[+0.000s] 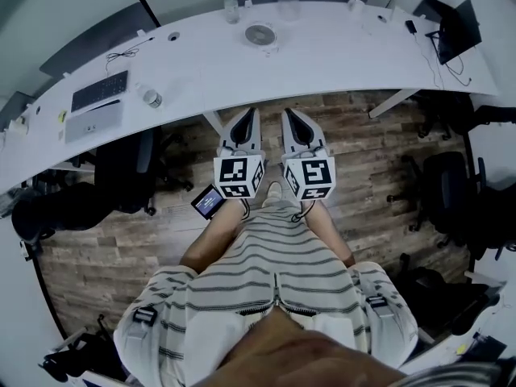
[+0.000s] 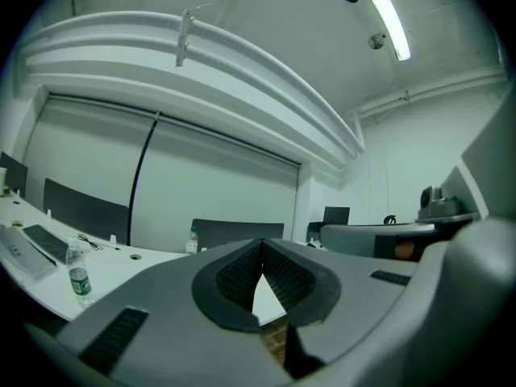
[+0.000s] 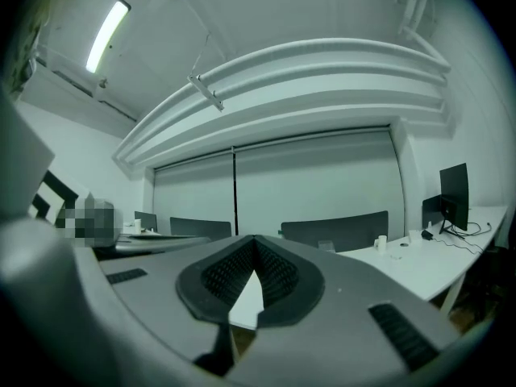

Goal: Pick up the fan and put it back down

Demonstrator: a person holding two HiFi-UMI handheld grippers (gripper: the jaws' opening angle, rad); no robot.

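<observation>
The fan, small, round and grey, lies flat on the curved white table near its far edge. Both grippers are held side by side over the wooden floor, short of the table's near edge, and point at it. My left gripper is shut with nothing between its jaws, and in the left gripper view its dark pads meet at the tip. My right gripper is shut and empty too, its pads touching. Neither gripper view shows the fan.
On the table's left part are a keyboard, a grey laptop and a lying bottle. An upright bottle and a glass stand behind the fan. A monitor is far right. Office chairs flank me.
</observation>
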